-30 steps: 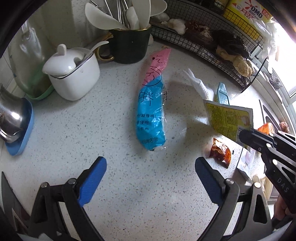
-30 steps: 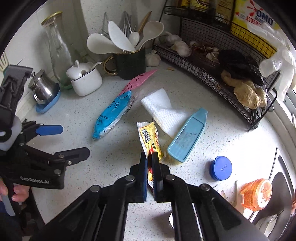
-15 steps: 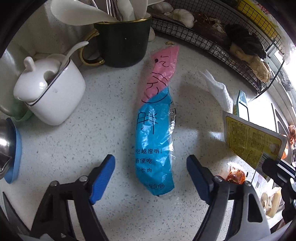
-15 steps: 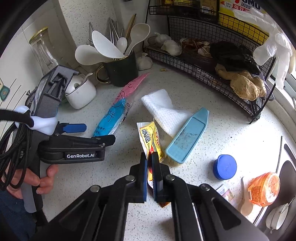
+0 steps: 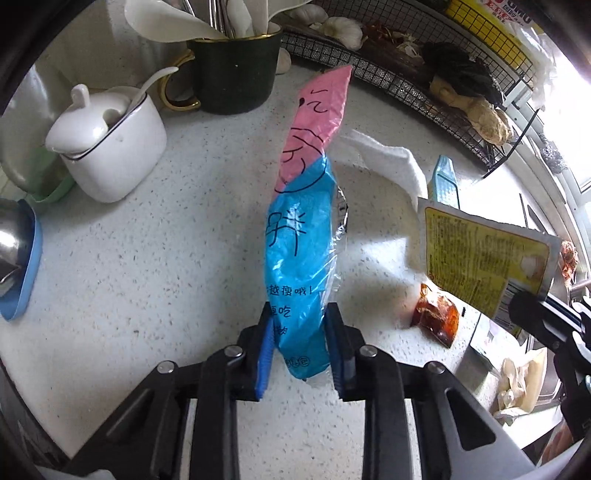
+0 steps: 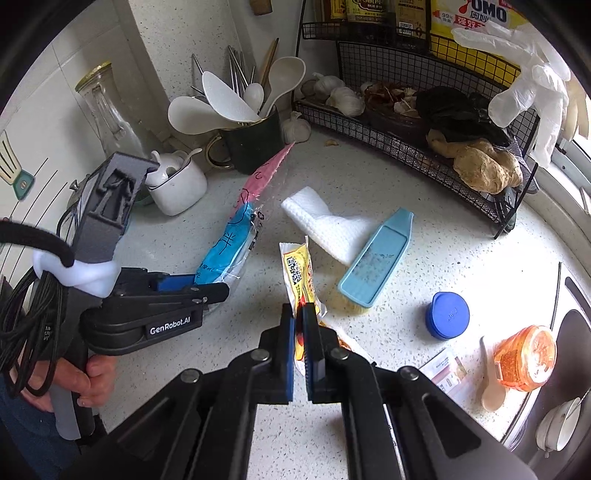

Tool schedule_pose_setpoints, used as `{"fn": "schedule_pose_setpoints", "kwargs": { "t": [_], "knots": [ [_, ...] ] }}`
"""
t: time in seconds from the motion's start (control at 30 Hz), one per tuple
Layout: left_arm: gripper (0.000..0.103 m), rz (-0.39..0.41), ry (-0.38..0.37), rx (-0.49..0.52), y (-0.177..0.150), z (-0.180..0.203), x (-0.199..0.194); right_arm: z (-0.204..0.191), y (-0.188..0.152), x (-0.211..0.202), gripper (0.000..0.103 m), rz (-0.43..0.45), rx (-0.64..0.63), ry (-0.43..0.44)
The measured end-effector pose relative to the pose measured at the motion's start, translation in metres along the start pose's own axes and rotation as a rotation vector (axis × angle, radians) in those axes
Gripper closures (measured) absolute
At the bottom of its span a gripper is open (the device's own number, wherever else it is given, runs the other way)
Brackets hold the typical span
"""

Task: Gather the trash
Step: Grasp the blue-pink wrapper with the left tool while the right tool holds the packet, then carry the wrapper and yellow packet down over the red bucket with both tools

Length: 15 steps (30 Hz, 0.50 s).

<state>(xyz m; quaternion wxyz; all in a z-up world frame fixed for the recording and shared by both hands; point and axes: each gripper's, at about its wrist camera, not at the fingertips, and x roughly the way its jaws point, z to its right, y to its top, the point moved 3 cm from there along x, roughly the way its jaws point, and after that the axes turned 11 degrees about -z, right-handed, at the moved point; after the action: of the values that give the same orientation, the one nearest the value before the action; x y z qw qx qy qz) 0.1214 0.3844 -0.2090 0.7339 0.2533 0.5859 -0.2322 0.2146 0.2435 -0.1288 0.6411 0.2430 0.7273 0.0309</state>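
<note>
Long crinkled pink-and-blue plastic wrapper (image 5: 301, 236) lies on speckled white counter (image 5: 166, 258); left gripper (image 5: 300, 345), jaws just closing, pinches its blue end. Right gripper (image 6: 300, 332) clamps yellow sachet (image 6: 297, 271). Dark green mug (image 5: 236, 70) holds white spoons (image 5: 166, 22)

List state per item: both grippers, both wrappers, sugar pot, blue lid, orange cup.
left gripper: just closed onto blue-pink wrapper
right gripper: shut on yellow wrapper
blue-pink wrapper: far end lifted
yellow wrapper: held off counter
sugar pot: lidded
blue lid: loose on counter
orange cup: tipped over
</note>
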Motion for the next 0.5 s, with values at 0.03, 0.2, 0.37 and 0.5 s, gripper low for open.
{"fn": "schedule_pose_setpoints", "kwargs": {
  "t": [0.03,0.2,0.37,0.5],
  "knots": [
    [0.079,0.004,-0.009,-0.002,-0.007,0.002,-0.003,-0.002,-0.004,-0.004,0.099,0.004,-0.004,0.004],
    [0.079,0.021,-0.032,0.006,-0.042,0.012,-0.028,-0.008,-0.027,-0.03,0.099,0.038,-0.031,0.007],
    [0.079,0.057,-0.026,0.047,-0.064,0.03,-0.051,-0.009,-0.056,-0.059,0.099,0.073,-0.033,0.001],
    [0.079,0.079,-0.029,0.104,-0.088,0.054,-0.067,-0.002,-0.085,-0.081,0.099,0.102,-0.005,-0.005]
  ]
}}
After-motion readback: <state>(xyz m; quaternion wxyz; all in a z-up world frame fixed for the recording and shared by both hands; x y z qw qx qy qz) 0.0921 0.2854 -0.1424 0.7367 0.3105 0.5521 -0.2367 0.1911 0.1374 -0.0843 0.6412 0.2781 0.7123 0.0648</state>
